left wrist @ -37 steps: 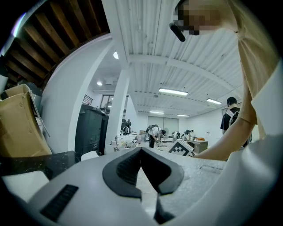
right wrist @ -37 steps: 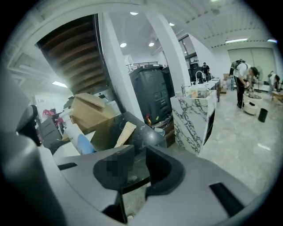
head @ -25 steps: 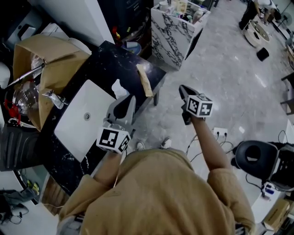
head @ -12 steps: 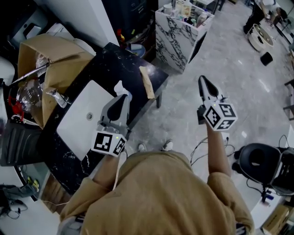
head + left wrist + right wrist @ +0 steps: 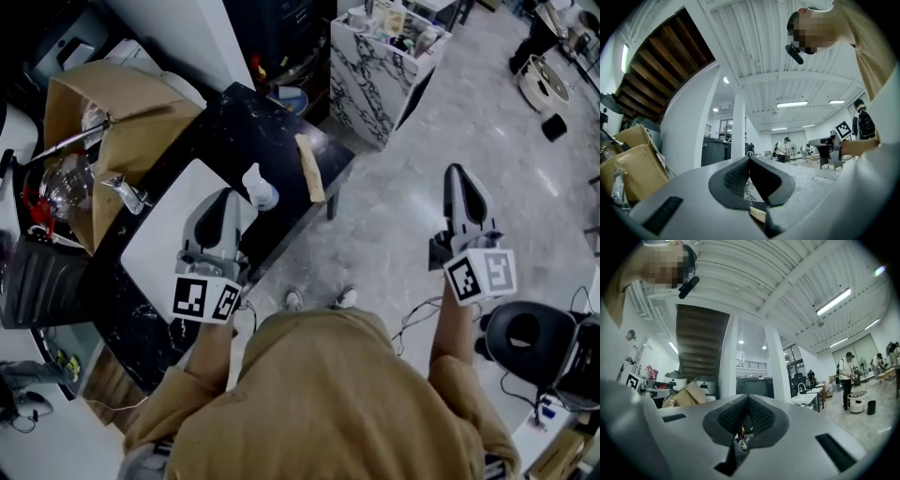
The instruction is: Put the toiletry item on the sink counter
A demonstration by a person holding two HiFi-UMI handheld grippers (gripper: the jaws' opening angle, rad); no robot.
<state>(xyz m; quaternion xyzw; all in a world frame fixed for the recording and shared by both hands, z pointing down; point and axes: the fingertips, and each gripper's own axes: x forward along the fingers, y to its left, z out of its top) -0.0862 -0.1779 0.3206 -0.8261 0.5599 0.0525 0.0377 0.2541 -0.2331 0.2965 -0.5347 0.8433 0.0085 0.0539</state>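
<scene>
Your right gripper (image 5: 457,172) has swung out from the middle of the frame to the right side, and your left gripper (image 5: 228,196) has drawn back toward the lower left, so the bottle (image 5: 260,188) now shows clear of its tip.

Your left gripper's jaws are pressed together with nothing between them; its own view shows the dark pads (image 5: 736,177) meeting at a point. It hangs over the right edge of the white sink (image 5: 155,242). Your right gripper's jaws are likewise closed and empty in its own view (image 5: 748,400), and it hovers over the grey floor (image 5: 394,211), well apart from the counter (image 5: 230,122).

That white bottle sits on the black counter at the sink's upper right corner, just beside your left gripper's tip. A tan strip (image 5: 310,168) lies on the counter to the right of the bottle, near the edge. At the sink's left rim stands the faucet (image 5: 125,192), and beyond it, in the upper left of the frame, a cardboard box (image 5: 131,131). A marble cabinet (image 5: 375,70) stands at top centre, and a black chair (image 5: 528,330) at lower right.
</scene>
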